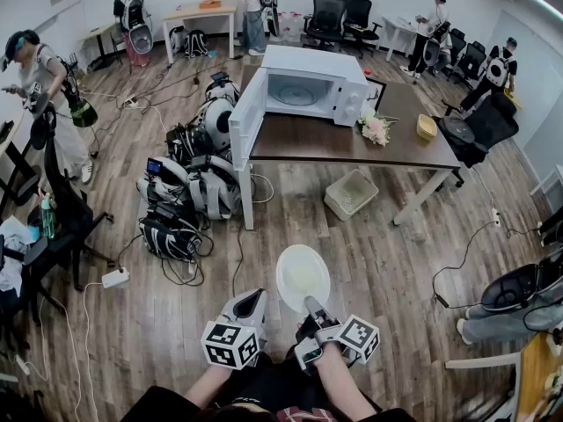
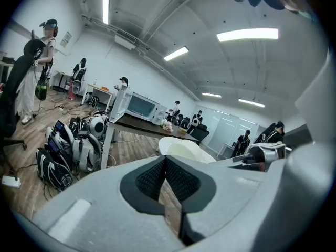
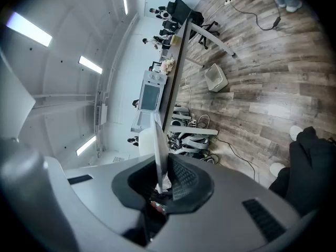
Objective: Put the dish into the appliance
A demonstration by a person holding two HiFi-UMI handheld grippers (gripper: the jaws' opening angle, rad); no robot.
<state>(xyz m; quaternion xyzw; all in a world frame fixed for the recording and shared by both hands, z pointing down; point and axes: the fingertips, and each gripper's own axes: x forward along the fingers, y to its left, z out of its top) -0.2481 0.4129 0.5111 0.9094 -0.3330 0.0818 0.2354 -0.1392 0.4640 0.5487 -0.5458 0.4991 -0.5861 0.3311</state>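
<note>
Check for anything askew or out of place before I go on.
Nothing spilled or damaged. The round white plate is clamped by its rim in the right gripper. The white microwave has its door open. Only oddity: black-and-white gear packs and cables clutter the floor beside the dark table.

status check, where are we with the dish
Right gripper shut on the dish rim; left gripper shut, empty. Microwave on the table ahead, door open. Bags on the floor left of the table.
</note>
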